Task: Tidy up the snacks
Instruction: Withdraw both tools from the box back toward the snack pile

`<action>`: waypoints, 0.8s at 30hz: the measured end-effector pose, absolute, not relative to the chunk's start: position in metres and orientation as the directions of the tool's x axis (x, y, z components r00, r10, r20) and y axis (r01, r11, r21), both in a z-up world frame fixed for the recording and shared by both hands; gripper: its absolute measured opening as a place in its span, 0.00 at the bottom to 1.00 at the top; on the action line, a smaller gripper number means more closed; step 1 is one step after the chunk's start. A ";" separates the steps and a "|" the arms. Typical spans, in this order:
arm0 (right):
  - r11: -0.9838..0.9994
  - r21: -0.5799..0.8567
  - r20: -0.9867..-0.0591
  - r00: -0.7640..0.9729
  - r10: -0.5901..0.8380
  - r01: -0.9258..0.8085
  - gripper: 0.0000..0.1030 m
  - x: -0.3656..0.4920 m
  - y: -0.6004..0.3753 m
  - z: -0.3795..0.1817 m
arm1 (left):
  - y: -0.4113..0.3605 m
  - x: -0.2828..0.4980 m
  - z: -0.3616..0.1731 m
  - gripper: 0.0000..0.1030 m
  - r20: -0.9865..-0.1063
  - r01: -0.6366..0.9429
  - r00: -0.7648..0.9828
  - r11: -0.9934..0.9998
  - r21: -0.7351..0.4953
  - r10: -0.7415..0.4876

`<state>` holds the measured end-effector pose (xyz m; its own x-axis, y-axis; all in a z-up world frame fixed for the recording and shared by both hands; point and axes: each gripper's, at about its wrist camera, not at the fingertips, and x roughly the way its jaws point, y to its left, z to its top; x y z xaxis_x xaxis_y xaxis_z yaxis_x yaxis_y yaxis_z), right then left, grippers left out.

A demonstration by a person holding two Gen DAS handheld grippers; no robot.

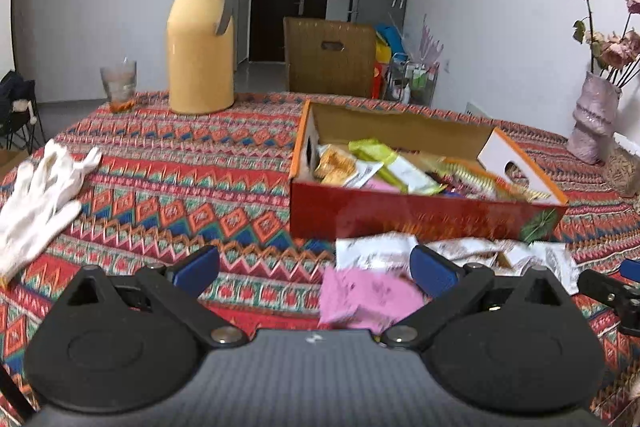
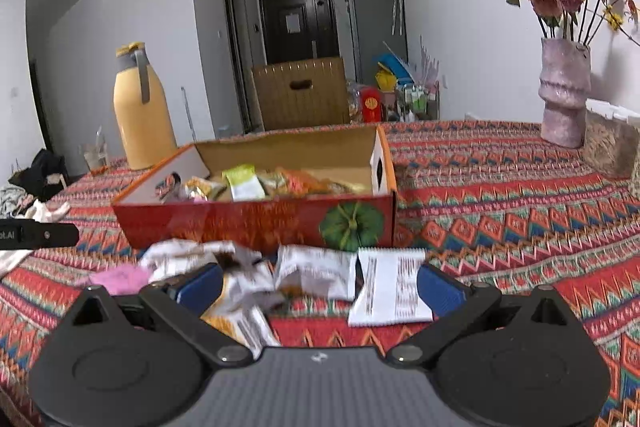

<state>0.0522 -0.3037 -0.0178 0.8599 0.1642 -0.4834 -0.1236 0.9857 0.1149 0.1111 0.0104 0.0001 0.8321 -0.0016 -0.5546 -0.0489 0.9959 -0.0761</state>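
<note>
While both tools hover low over the patterned tablecloth (image 1: 192, 163), neither grips anything: left gripper (image 1: 316, 269) spread wide, right gripper (image 2: 320, 285) likewise released, nothing between the blue pads. Red cardboard box (image 2: 256, 223) sits mid-table, lid off, already part-filled with snack packets (image 2: 244, 183), so it likely serves as the collecting bin. Loose packets lie on the cloth just in front of its near wall: a pink packet (image 1: 366, 297) by the left tool, crumpled white wrappers (image 2: 312, 269) and a flat white sachet (image 2: 390, 289) between the right tool's fingers. Judged: both tools approaching for next pickups. Yellow thermos (image 1: 200, 39), glass (image 1: 119, 83), white gloves (image 1: 38, 195), vase of dried roses (image 2: 564, 95) stand apart, uninvolved.
</note>
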 end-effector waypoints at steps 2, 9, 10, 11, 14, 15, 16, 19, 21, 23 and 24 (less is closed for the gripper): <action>0.987 0.115 -0.500 0.852 0.158 -0.115 1.00 0.050 -0.304 -0.022 | 0.012 0.111 -0.006 1.00 -0.566 -0.056 0.824 0.995 -0.076 0.003; 0.990 0.099 -0.527 0.839 0.136 -0.098 1.00 0.053 -0.304 -0.030 | 0.014 0.115 -0.018 1.00 -0.578 -0.088 0.815 0.994 -0.069 0.032; 0.990 0.098 -0.529 0.838 0.134 -0.097 1.00 0.054 -0.304 -0.030 | 0.015 0.116 -0.019 1.00 -0.581 -0.088 0.814 0.993 -0.077 0.027; 0.991 0.096 -0.531 0.837 0.133 -0.096 1.00 0.055 -0.304 -0.031 | 0.015 0.117 -0.021 1.00 -0.584 -0.086 0.812 0.993 -0.083 0.022; 0.991 0.094 -0.540 0.832 0.129 -0.093 1.00 0.059 -0.304 -0.032 | 0.016 0.120 -0.025 1.00 -0.587 -0.081 0.810 0.993 -0.089 0.013; 0.991 0.094 -0.543 0.830 0.128 -0.092 1.00 0.060 -0.304 -0.032 | 0.015 0.120 -0.026 1.00 -0.587 -0.077 0.810 0.993 -0.090 0.010; 0.992 0.092 -0.546 0.828 0.127 -0.091 1.00 0.061 -0.304 -0.033 | 0.015 0.120 -0.026 1.00 -0.585 -0.072 0.811 0.993 -0.089 0.006; 0.992 0.090 -0.554 0.823 0.126 -0.092 1.00 0.064 -0.303 -0.035 | 0.013 0.120 -0.027 1.00 -0.577 -0.055 0.817 0.995 -0.082 -0.002; 0.992 0.090 -0.558 0.820 0.128 -0.094 1.00 0.065 -0.301 -0.036 | 0.012 0.120 -0.028 1.00 -0.572 -0.049 0.820 0.995 -0.090 -0.011; 0.991 0.088 -0.563 0.817 0.129 -0.096 1.00 0.067 -0.300 -0.038 | 0.012 0.120 -0.028 1.00 -0.572 -0.051 0.820 0.994 -0.093 -0.011; 0.991 0.087 -0.564 0.815 0.129 -0.097 1.00 0.067 -0.300 -0.038 | 0.012 0.120 -0.029 1.00 -0.571 -0.052 0.821 0.994 -0.096 -0.012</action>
<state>0.0670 -0.2997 -0.0382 0.8154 0.1291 -0.5643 -0.0966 0.9915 0.0872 0.1197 0.0119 -0.0290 0.8207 -0.0119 -0.5712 -0.0522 0.9940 -0.0956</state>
